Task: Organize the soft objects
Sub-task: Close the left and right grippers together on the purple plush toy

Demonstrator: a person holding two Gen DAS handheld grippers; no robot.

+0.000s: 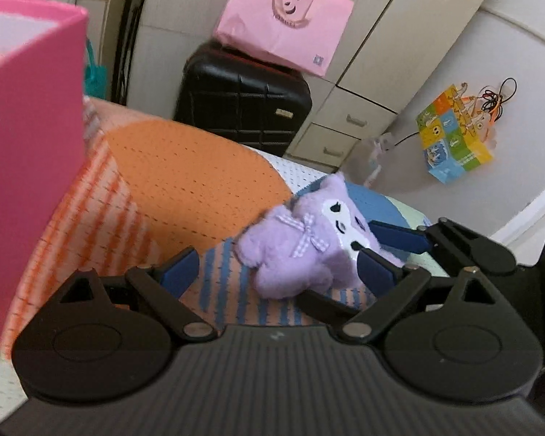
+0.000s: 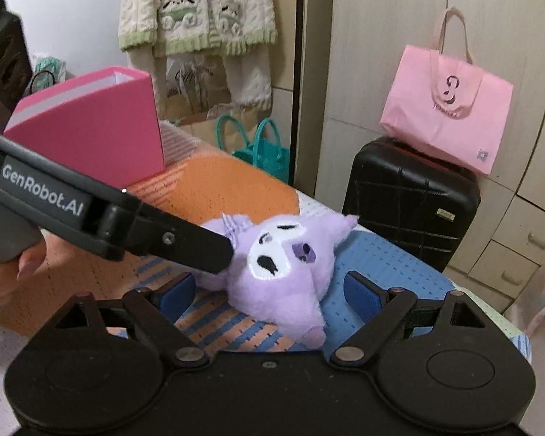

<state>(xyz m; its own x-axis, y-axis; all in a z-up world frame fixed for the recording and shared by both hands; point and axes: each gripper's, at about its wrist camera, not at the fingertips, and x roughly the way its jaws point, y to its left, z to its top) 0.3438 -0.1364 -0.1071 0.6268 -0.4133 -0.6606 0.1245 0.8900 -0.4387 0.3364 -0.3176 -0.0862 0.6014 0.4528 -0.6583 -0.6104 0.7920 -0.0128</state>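
The purple plush toy (image 2: 283, 272) (on the bed's patterned cover (image 2: 207, 185)) is flanked, ungripped, by the spread right gripper (image 2: 269, 290); the left gripper (image 1: 278, 269) is likewise spread.

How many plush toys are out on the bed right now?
1: the purple plush toy lies on the patterned bedspread, between both open hand-held grippers. More may be hidden inside the pink box.

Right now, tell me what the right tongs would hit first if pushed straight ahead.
Most likely the purple plush toy: it lies on the bedspread between the open right tongs, directly in their line. Depth is unclear.
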